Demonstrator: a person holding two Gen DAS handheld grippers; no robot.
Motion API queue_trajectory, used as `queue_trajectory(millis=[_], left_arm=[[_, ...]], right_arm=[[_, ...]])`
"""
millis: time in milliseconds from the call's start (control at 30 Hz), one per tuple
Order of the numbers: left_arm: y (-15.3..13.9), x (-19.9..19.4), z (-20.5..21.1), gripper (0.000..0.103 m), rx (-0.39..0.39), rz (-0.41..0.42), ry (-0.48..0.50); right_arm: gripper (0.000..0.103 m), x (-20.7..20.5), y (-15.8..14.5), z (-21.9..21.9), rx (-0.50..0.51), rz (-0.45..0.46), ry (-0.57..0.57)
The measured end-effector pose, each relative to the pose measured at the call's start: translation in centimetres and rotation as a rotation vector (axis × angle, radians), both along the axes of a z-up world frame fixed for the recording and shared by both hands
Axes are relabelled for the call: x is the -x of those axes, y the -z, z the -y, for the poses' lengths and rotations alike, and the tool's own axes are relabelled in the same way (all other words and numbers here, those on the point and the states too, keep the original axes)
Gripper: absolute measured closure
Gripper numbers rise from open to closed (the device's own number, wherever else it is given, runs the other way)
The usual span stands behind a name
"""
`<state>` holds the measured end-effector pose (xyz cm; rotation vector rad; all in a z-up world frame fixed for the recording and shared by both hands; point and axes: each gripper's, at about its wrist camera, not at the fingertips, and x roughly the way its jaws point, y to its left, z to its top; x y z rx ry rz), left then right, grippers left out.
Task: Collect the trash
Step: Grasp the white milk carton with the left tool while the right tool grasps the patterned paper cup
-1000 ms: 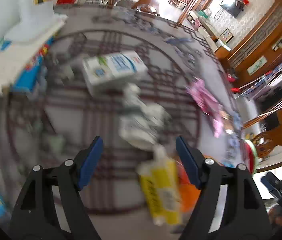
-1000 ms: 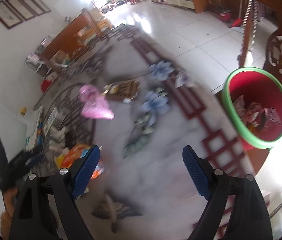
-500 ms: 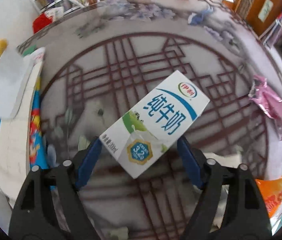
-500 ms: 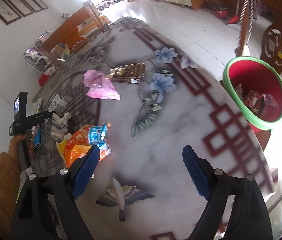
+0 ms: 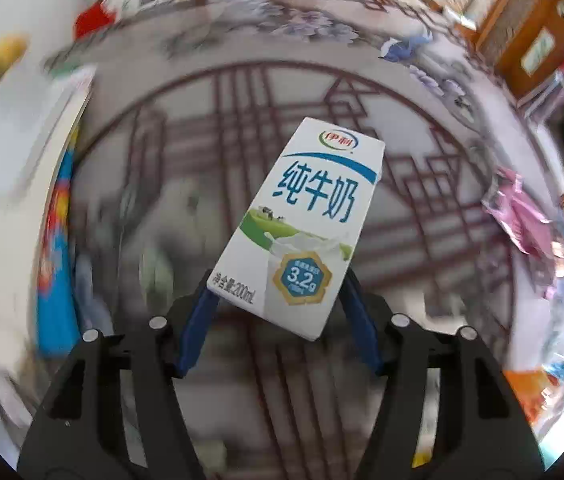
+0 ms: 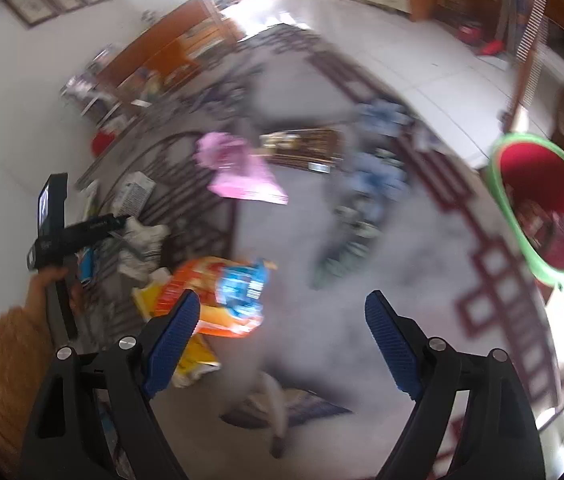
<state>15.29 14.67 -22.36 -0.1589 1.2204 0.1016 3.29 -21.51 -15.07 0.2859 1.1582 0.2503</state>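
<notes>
While I am pointing my left gripper (image 5: 278,300) steeply down at the round patterned table (image 5: 242,128), its blue pads (image 5: 194,328) are pinching the lower end of a white milk carton (image 5: 301,224) — the jaws have just been closing, and the carton is sitting tilted between them, its printed face toward the camera and its top leaning away to the upper right. A pink wrapper (image 5: 521,216) is lying near the table's right edge, well apart from the carton, and a stack of white and blue paper goods (image 5: 22,200) is lying along the left edge. My right gripper (image 6: 282,332) is hanging over the table with its jaws spread wide and nothing between them. Just beside its left pad an orange and blue snack bag (image 6: 222,288) is lying on a yellow packet (image 6: 194,352); farther off are the pink wrapper (image 6: 238,172) and a flat brown box (image 6: 301,148). The red bin with a green rim (image 6: 541,204) is standing off the table's right side, trash showing inside — much of this view is blurred. My left hand (image 6: 48,284), in an orange sleeve, is gripping its tool's handle at the left.
</notes>
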Motion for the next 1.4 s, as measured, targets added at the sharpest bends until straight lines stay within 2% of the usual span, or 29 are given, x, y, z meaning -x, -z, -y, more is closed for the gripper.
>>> queue_trajectory(millis=[133, 233, 467, 533, 600, 733, 800, 1000, 1100, 1133, 1167, 1233, 1400], left_arm=[[-0.5, 5.3, -0.6, 0.044, 0.032, 0.010, -0.064], [-1.0, 8.4, -1.5, 0.044, 0.061, 0.024, -0.113], [-0.9, 10.5, -3.0, 0.043, 0.095, 0.031, -0.199], [-0.8, 10.7, -3.1, 0.038, 0.119, 0.030, -0.204], [-1.0, 11.1, -3.0, 0.025, 0.128, 0.039, -0.195], [-1.5, 10.9, -2.9, 0.022, 0.125, 0.062, -0.163], [-1.3, 10.4, -3.0, 0.022, 0.116, 0.064, -0.155], [-0.4, 8.5, -2.8, 0.022, 0.098, 0.037, -0.129], [-0.3, 7.9, -2.7, 0.022, 0.097, 0.036, -0.121], [-0.3, 7.7, -2.6, 0.022, 0.094, 0.036, -0.120], [-0.3, 7.6, -2.6, 0.022, 0.091, 0.037, -0.120], [-0.3, 7.4, -2.5, 0.022, 0.092, 0.038, -0.121], [0.1, 7.2, -2.1, 0.023, 0.095, 0.037, -0.122]], right_arm=[[0.021, -2.0, 0.0, -4.0, -0.004, -0.006, -0.097], [0.021, -4.2, 0.8, -7.7, -0.045, -0.036, -0.170], [0.021, -8.5, 3.7, -15.7, -0.106, -0.149, -0.246], [0.021, -9.5, 4.7, -17.6, -0.119, -0.190, -0.260], [0.021, -10.2, 5.6, -19.1, -0.113, -0.221, -0.273], [0.021, -11.0, 6.8, -20.5, -0.070, -0.234, -0.266], [0.015, -11.5, 7.7, -20.8, -0.067, -0.263, -0.257], [0.015, -12.3, 9.3, -21.4, -0.071, -0.315, -0.257], [0.021, -12.5, 9.9, -22.1, -0.042, -0.315, -0.299], [0.034, -12.5, 9.8, -22.0, -0.037, -0.303, -0.301], [0.041, -12.4, 9.7, -22.0, -0.042, -0.294, -0.308], [0.041, -12.4, 9.6, -22.0, -0.056, -0.296, -0.325], [0.042, -11.7, 6.2, -20.4, -0.072, -0.169, -0.353]])
